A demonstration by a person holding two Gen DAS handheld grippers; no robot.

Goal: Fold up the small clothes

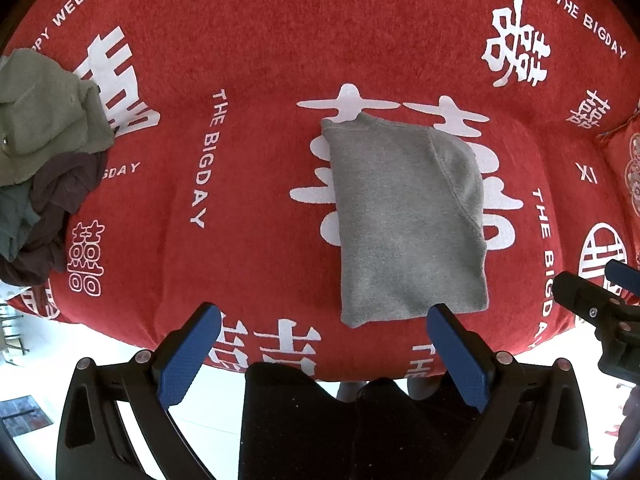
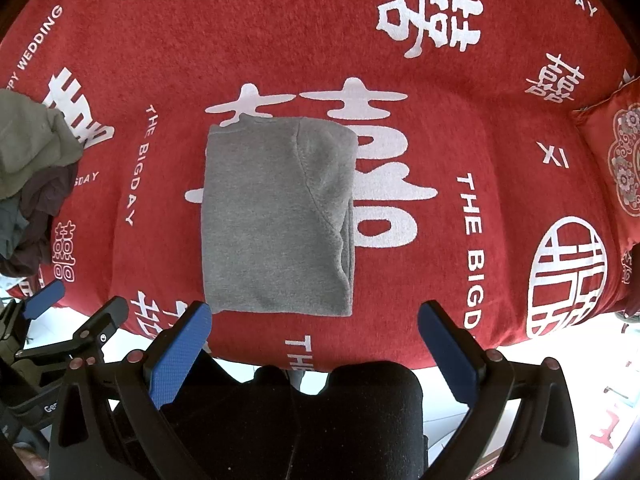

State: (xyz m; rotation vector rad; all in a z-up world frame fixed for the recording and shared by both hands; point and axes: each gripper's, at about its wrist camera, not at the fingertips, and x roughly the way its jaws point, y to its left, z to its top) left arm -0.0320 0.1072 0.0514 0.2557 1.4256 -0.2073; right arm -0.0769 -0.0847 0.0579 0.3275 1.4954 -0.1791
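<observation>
Left gripper (image 1: 324, 320) and right gripper (image 2: 314, 316): blue textured pads spread wide, both empty, held over the near edge of the red fleecy blanket (image 2: 460, 148). Beyond them a grey knit garment (image 2: 276, 216) lies flat, folded to a rectangle. Far left: a rumpled pile of clothes (image 1: 40, 152), olive over dark.
</observation>
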